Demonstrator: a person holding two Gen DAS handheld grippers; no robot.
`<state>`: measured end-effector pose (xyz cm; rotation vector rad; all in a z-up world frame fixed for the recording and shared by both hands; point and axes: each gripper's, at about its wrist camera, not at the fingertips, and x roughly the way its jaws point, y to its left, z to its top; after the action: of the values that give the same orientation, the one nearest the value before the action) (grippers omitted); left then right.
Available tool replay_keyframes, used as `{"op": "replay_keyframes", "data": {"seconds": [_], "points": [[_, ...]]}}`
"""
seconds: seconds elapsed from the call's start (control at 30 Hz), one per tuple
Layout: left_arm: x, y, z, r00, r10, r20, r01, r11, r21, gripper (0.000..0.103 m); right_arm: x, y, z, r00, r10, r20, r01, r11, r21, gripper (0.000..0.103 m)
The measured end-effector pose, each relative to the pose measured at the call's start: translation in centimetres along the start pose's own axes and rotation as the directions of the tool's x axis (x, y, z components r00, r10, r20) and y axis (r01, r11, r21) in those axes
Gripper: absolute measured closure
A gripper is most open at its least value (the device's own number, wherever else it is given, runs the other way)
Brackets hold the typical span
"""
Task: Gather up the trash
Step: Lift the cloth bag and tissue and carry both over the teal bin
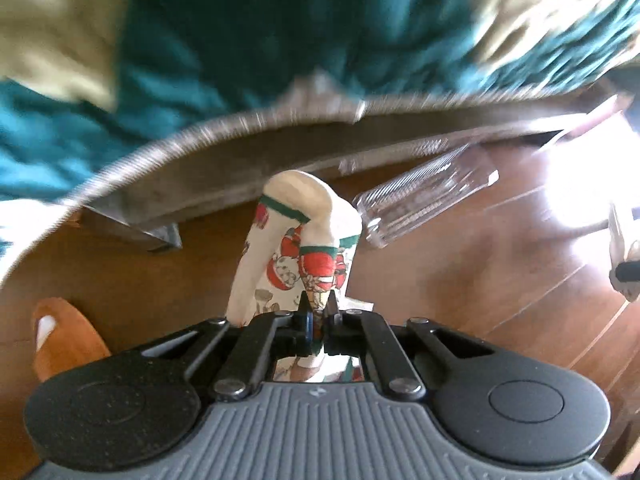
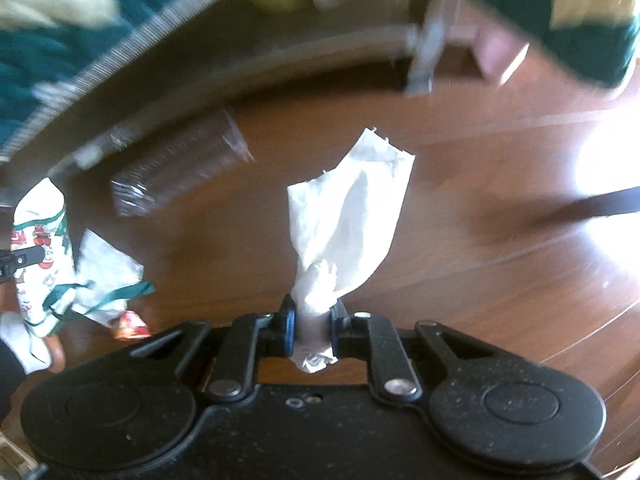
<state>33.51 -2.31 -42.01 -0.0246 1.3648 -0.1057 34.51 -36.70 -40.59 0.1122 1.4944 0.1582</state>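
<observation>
Meanwhile, two pieces of trash were held off the brown wood floor (image 2: 460,240), one per gripper. The left gripper (image 1: 318,312) was clenched w/ its jaws nearly together on a crumpled white paper wrapper printed in red and green (image 1: 304,240), which stood up from the pads toward the camera's far side. The right gripper (image 2: 313,316) was clamped on a crumpled plain white paper tissue (image 2: 352,216); the jaws were kept a little apart by the wad pinched btwn them, and the loose end was fanned out above the floor.

A clear ribbed plastic cup (image 1: 424,204) was seen lying on its side on the floor, near a low grey-edged piece of furniture (image 1: 224,172) covered w/ teal and cream fabric (image 1: 248,40). In the right wrist view the same cup (image 2: 180,164) lay left of the tissue, and the printed wrapper (image 2: 44,248) was visible at the far left edge. Both views were motion-blurred, so finer detail couldn't be told.
</observation>
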Motion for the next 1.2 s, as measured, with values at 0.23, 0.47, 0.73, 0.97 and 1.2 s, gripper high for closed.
{"op": "replay_keyframes", "data": {"seconds": [0.23, 0.47, 0.73, 0.97, 1.2], "points": [[-10.1, 0.1, 0.3, 0.992, -0.067, 0.109, 0.079, 0.991, -0.106, 0.099, -11.2, 2.1, 0.7, 0.983, 0.021, 0.182, -0.011, 0.999, -0.051, 0.088], [-19.8, -0.2, -0.8, 0.967, -0.121, 0.223, 0.153, 0.980, -0.130, 0.099, -21.3, 6.8, -0.8, 0.936, 0.116, 0.333, -0.067, 0.986, -0.154, 0.088], [-29.9, -0.6, -3.1, 0.918, -0.122, 0.377, 0.173, 0.979, -0.107, 0.099, -29.6, 13.3, -4.7, 0.882, 0.181, 0.436, -0.032, 0.944, -0.328, 0.088], [-37.1, -0.1, -4.1, 0.874, -0.102, 0.475, 0.174, 0.979, -0.110, 0.099, -35.2, 17.2, -6.9, 0.821, 0.215, 0.528, 0.015, 0.918, -0.396, 0.088], [-44.6, 0.6, -2.9, 0.796, -0.104, 0.596, 0.195, 0.977, -0.091, 0.099, -40.2, 21.0, -7.0, 0.757, 0.255, 0.602, 0.065, 0.887, -0.457, 0.088]]}}
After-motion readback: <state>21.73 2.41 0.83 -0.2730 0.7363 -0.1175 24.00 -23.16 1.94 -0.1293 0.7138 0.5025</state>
